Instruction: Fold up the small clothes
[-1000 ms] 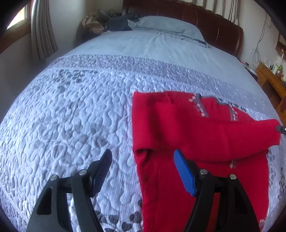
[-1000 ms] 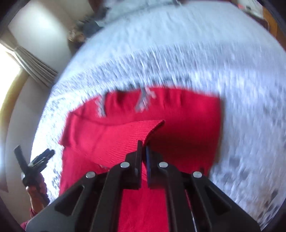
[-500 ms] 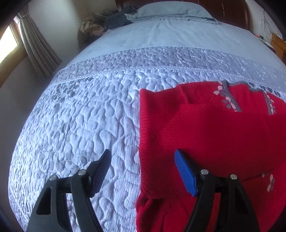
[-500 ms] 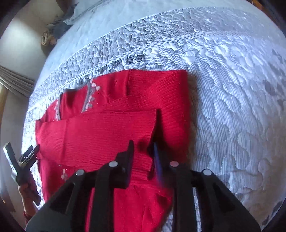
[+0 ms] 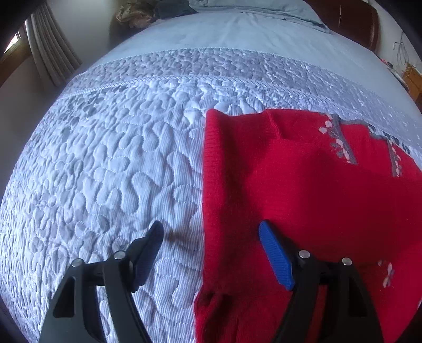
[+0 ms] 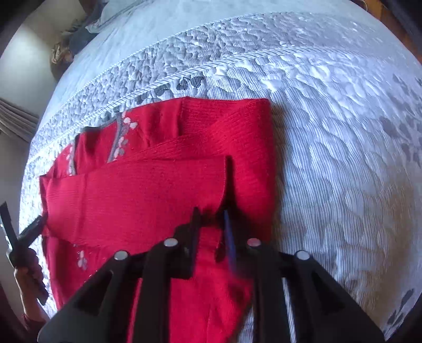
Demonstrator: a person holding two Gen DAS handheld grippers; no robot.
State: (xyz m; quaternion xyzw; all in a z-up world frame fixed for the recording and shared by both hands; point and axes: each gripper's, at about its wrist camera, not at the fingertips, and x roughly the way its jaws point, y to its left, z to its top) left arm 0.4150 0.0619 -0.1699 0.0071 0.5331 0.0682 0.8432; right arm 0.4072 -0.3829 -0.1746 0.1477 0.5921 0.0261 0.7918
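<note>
A small red knit sweater (image 5: 303, 184) with a grey collar and pink flower trim lies flat on the quilted bed, both sleeves folded across its chest. It also shows in the right wrist view (image 6: 147, 190). My left gripper (image 5: 211, 237) is open and empty, low over the sweater's left edge, one finger over the quilt and one over the red knit. My right gripper (image 6: 211, 219) is open by a narrow gap just above the cuff of the folded sleeve (image 6: 221, 184), holding nothing. The left gripper shows small at the far left of the right wrist view (image 6: 29, 232).
The grey-white quilted bedspread (image 5: 105, 158) covers the bed. A blue pillow (image 5: 250, 8) and a pile of clothes (image 5: 137, 13) lie at the head, by the brown headboard (image 5: 350, 21). A curtain (image 5: 52, 52) hangs at left.
My right gripper laid the sleeve across the sweater and opened, letting go of the cuff. My left gripper moved forward and lower along the sweater's left edge, still open.
</note>
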